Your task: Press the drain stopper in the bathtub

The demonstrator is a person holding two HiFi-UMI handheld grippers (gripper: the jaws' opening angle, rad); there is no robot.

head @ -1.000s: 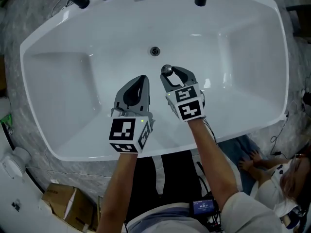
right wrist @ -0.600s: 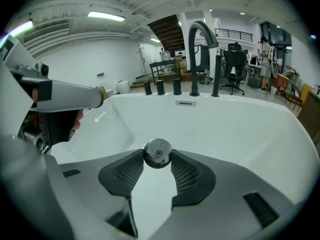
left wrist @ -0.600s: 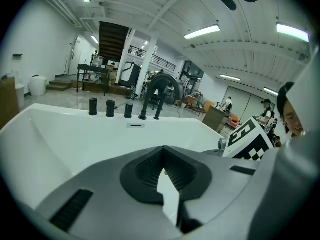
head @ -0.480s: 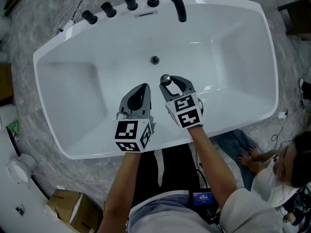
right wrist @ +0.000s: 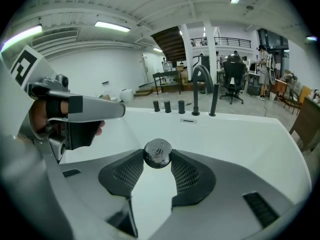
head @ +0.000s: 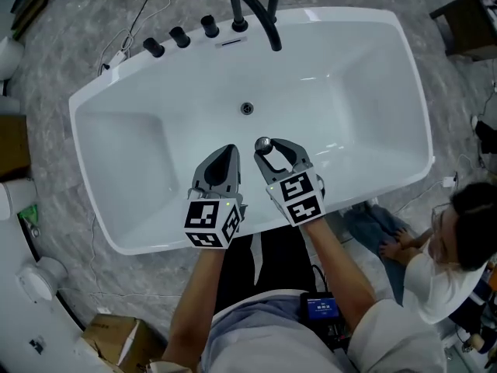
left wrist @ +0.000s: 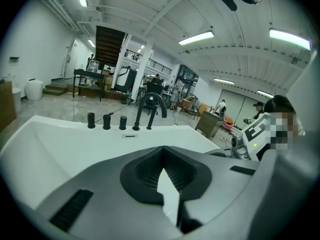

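between the right gripper's (head: 267,149) jaw tips sits the chrome drain stopper (right wrist: 158,153), pinched from both sides over the white bathtub (head: 373,115). the drain (head: 247,109) lies ahead of that gripper, toward the black faucet (head: 256,14). just to its left, the left gripper (head: 228,151) hovers with its jaws pressed together at the tips, holding nothing.
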